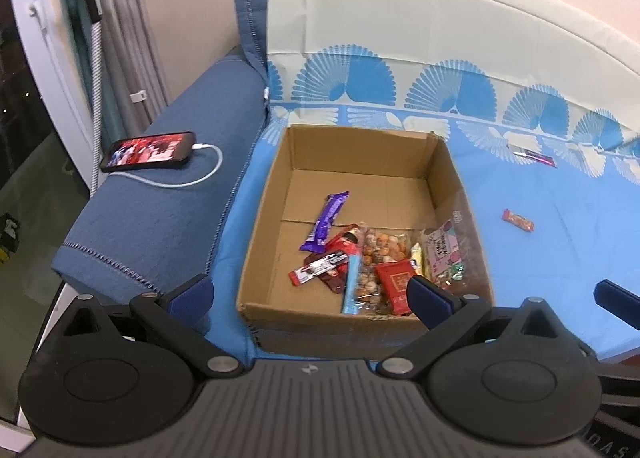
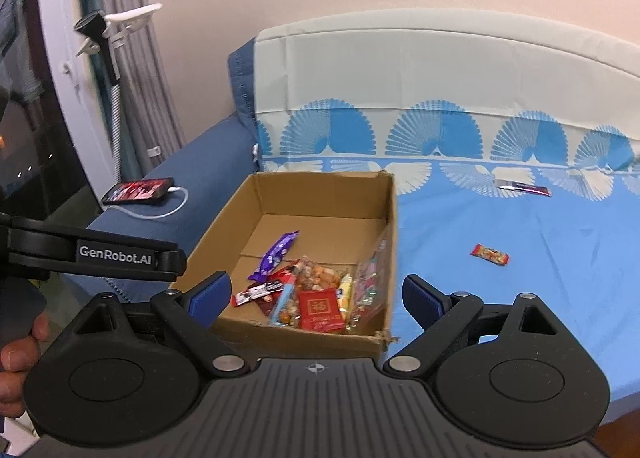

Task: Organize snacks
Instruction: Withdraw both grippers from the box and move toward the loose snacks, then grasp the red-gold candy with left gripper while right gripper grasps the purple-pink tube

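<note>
An open cardboard box (image 1: 360, 145) (image 2: 320, 181) sits on the blue sheet. Inside lie several snacks: a purple bar (image 1: 326, 221) (image 2: 276, 254), a clear bag of nuts (image 1: 376, 258) (image 2: 316, 282), a red packet (image 1: 396, 282) (image 2: 320, 308) and a pink bag (image 1: 442, 250). Two snacks lie loose on the sheet: a small red wrapper (image 1: 519, 220) (image 2: 490, 254) and a dark pink-ended bar (image 1: 534, 157) (image 2: 524, 189). My left gripper (image 1: 310, 294) hovers open over the box's near edge, holding nothing. My right gripper (image 2: 318, 298) is open and empty in front of the box.
A phone (image 1: 148, 150) (image 2: 138, 190) on a white charging cable rests on the dark blue sofa arm (image 1: 168, 225) left of the box. A stand and curtain rise at far left. A hand (image 2: 16, 358) holds the left gripper's handle.
</note>
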Available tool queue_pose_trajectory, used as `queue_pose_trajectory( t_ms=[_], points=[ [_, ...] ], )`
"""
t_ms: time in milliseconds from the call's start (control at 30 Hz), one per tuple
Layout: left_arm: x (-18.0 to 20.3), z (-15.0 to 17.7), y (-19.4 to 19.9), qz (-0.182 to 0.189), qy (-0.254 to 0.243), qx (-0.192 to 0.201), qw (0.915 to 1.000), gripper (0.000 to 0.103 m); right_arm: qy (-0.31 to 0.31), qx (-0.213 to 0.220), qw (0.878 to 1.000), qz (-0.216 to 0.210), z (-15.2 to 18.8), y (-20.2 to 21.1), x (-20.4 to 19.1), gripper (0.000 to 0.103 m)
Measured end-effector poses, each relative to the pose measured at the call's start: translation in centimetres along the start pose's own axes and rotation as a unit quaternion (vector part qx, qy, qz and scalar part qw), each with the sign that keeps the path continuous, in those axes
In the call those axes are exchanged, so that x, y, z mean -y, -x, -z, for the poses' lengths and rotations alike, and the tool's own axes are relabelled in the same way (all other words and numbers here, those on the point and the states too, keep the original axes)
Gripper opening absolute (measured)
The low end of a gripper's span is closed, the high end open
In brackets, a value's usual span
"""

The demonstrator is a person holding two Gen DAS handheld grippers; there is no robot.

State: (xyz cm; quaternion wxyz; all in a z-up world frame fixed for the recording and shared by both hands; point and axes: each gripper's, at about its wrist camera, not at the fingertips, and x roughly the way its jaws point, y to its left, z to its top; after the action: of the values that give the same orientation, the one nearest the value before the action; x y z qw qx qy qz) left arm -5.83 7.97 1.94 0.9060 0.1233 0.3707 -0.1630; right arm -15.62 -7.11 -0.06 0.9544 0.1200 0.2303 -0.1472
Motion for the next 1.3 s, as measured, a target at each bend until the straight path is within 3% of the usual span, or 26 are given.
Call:
queue_pose_trajectory(
  t_ms=[133,267,433,533,633,733,900,1067,1133,1200,1233,1267,1300],
  points=[
    [2.8,-1.3,-0.5,0.009,-0.021,-0.009,0.9997,0.103,-0.038,0.006,0.999,0.027,0.4,0.4,3.2,0.094],
    [6.6,-3.0,-1.5,0.043,-0.033,-0.034,0.9979,0.103,-0.068,0.013,0.995,0.07,0.7,0.9,7.6,0.094],
    [13.2,-6.4,-4.9,0.115,-0.029,-0.114,0.9865,0.103,-0.117,0.015,0.985,0.128,1.3,1.2,14.3,0.094],
    [17.5,-8.6,-8.8,0.133,-0.002,-0.163,0.9776,0.103,-0.136,0.012,0.979,0.154,1.5,0.7,18.4,0.095],
    [21.9,-10.8,-13.6,0.122,0.015,-0.188,0.9745,0.103,-0.132,0.019,0.973,0.186,1.0,-0.3,22.5,0.095],
    [26.4,-12.1,-19.7,0.08,0.04,-0.209,0.9738,0.103,-0.126,0.032,0.965,0.226,0.1,-1.7,27.1,0.095],
    [32.1,-12.3,-29.9,0.07,0.087,-0.297,0.9484,0.103,-0.118,0.017,0.958,0.263,-1.3,-6.6,34.5,0.096],
    [35.5,-11.8,-36.8,0.061,0.101,-0.325,0.9384,0.103,-0.054,-0.02,0.965,0.257,-3.2,-15.9,40.2,0.097],
    [36.5,-11.5,-38.6,0.071,0.099,-0.328,0.9369,0.096,-0.001,-0.033,0.97,0.241,-4.2,-20.8,42.3,0.097],
    [37.0,-11.0,-39.7,0.081,0.085,-0.334,0.9353,0.067,0.047,-0.04,0.974,0.219,-5.1,-25.4,44.0,0.097],
    [37.2,-11.0,-39.8,0.078,0.075,-0.33,0.9378,0.066,0.056,-0.048,0.976,0.203,-5.5,-27.4,44.7,0.097],
    [37.1,-11.0,-39.4,0.078,0.066,-0.321,0.9417,0.054,0.056,-0.058,0.98,0.181,-6.1,-29.5,45.4,0.097],
    [37.0,-11.0,-39.1,0.082,0.052,-0.31,0.9457,0.03,0.053,-0.064,0.983,0.165,-6.8,-31.3,45.8,0.097]
  ],
)
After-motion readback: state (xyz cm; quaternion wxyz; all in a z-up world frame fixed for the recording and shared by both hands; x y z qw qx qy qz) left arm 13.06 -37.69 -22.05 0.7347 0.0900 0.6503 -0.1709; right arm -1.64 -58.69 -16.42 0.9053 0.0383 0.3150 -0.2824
